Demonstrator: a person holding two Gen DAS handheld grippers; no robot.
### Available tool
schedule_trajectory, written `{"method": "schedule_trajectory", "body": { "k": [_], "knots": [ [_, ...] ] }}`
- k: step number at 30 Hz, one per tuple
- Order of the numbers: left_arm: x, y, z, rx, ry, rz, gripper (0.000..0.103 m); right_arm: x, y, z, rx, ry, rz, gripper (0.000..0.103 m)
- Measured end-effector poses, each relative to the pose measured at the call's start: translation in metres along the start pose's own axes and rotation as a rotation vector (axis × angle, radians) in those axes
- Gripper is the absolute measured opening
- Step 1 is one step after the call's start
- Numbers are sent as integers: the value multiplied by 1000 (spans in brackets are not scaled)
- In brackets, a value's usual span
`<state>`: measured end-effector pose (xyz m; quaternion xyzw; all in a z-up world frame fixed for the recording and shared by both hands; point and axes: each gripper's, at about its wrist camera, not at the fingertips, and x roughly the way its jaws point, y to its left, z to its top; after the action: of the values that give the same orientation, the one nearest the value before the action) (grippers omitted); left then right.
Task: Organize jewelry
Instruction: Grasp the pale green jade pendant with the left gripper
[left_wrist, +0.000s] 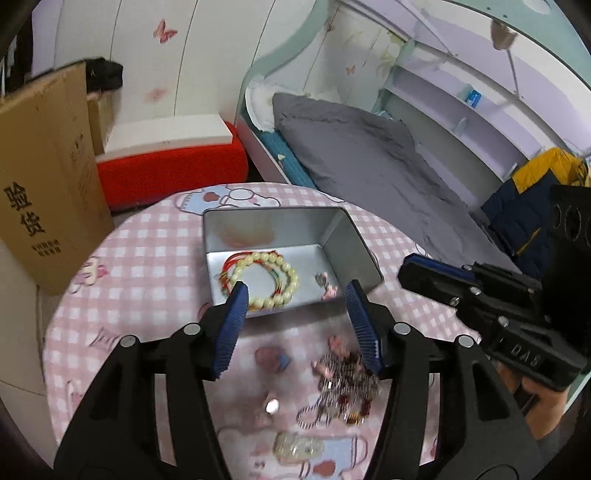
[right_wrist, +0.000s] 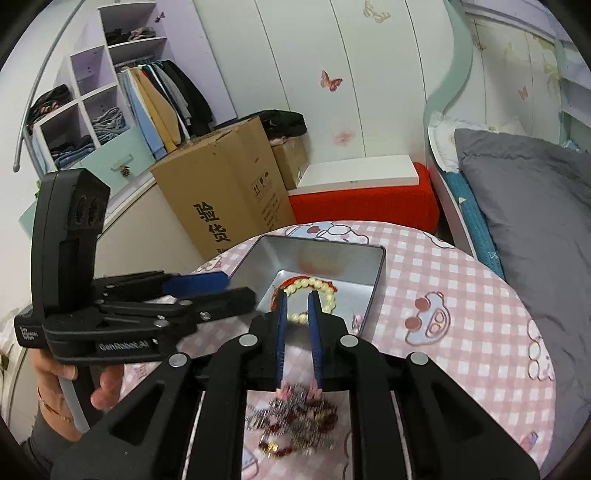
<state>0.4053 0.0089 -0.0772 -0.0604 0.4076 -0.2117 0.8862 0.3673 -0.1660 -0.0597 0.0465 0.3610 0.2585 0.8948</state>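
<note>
While the tin (left_wrist: 354, 236) on my table (left_wrist: 147, 266) holds a bead bracelet (left_wrist: 264, 280) with red cord and a small charm (left_wrist: 327, 284), my left claw (left_wrist: 295, 321) gapes wide and empty above it. My right claw (right_wrist: 297, 295), marked "DAS", is narrowed with a gap, nothing between its tips; the chain heap (left_wrist: 343, 384) lies blurred on the cloth, and the other claw reads "GenRobot.AI"

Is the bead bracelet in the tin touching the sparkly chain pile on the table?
Apart. In the left wrist view the bead bracelet lies inside the tin, while the sparkly chain pile sits outside on the table, with the tin's front wall between them.
</note>
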Motion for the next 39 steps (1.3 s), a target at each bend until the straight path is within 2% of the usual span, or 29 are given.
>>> {"method": "schedule_trajectory", "body": {
  "k": [6,10,15,21,27,28,30,31,32,36,39],
  "knots": [
    [-22,-7,-46,78,1,48,62,-24,18,-34,-41,-1,-23,20],
    [-22,-11,-78,102,32,71,68,-30,24,-60,-53,12,-54,26],
    [-15,-20,-110,122,73,85,68,-31,26,-88,-41,40,-71,32],
    [-2,-24,-125,126,93,130,68,-29,25,-109,-41,59,-119,36],
    [8,-28,-129,150,106,163,68,-30,20,-115,-27,56,-120,38],
    [9,-29,-130,163,102,174,67,-30,21,-114,-30,55,-120,38],
    [10,-32,-131,187,101,198,60,-29,22,-113,-34,53,-119,39],
    [10,-32,-130,190,98,193,48,-28,22,-112,-34,52,-119,40],
    [9,-32,-130,191,98,187,43,-28,23,-111,-34,52,-119,40],
    [8,-27,-129,179,93,165,43,-21,27,-108,-39,57,-113,40],
    [4,-23,-129,170,86,180,43,-14,35,-104,-56,61,-108,40]
  ]
}}
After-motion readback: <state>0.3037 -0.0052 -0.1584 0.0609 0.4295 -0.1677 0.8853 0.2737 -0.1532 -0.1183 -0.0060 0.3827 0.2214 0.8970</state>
